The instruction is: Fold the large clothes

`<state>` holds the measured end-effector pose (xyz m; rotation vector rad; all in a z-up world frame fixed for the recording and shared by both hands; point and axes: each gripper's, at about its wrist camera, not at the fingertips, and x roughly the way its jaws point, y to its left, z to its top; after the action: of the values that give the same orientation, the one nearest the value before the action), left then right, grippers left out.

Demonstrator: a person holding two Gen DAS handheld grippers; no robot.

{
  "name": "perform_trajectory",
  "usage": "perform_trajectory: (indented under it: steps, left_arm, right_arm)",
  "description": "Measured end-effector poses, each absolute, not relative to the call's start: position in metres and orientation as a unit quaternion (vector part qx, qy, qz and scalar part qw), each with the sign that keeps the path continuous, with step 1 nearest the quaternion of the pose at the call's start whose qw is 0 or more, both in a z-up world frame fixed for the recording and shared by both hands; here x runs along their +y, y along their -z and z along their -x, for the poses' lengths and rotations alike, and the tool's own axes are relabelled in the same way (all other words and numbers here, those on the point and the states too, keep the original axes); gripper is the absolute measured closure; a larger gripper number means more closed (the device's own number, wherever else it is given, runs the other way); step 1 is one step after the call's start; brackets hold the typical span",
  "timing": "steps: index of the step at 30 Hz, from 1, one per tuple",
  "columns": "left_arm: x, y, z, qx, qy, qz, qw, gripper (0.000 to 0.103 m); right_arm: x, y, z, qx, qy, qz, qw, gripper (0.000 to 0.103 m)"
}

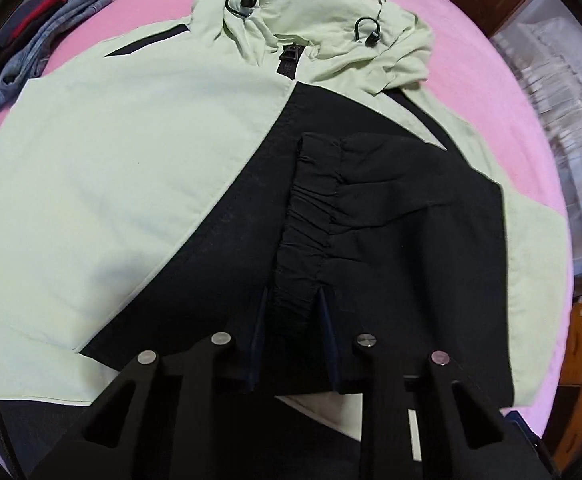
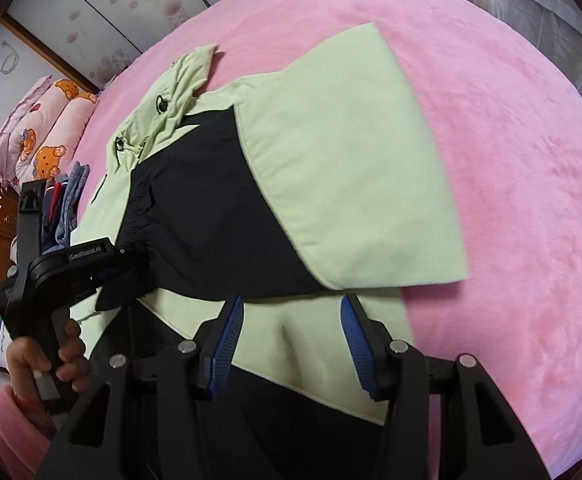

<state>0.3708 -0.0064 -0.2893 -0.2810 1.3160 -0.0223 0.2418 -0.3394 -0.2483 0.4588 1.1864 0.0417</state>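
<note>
A: Left wrist view?
B: The jacket [image 1: 131,168], pale green and black, lies flat on the pink bed [image 1: 471,80], hood away from the camera; the left gripper [image 1: 293,308] stands narrow, its fingers pinching the gathered black cuff [image 1: 303,232] of a sleeve folded across the chest.
A: And the right wrist view?
B: The right gripper [image 2: 291,320] stands wide above the green hem, nothing between its blue pads [image 2: 227,344]; a hand [image 2: 55,356] grips the other tool's handle; a folded pile [image 2: 69,204] sits beside the jacket.
</note>
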Motion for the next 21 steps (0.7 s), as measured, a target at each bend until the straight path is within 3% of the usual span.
perform_trajectory:
  steps: [3, 10, 21]
  left_arm:
    - [-0.013, 0.281, -0.374, 0.599, -0.001, 0.129, 0.790, 0.094]
    - [-0.023, 0.230, -0.387, 0.561, 0.006, 0.110, 0.820, 0.096]
    - [0.020, 0.155, -0.417, 0.469, -0.038, 0.088, 0.878, 0.097]
  right_arm:
    - [-0.348, 0.248, -0.243, 0.555, -0.021, -0.208, 0.805, 0.052]
    - [-0.358, 0.242, -0.241, 0.546, 0.005, -0.186, 0.817, 0.052]
    - [-0.362, 0.250, -0.238, 0.553, 0.012, -0.160, 0.818, 0.052]
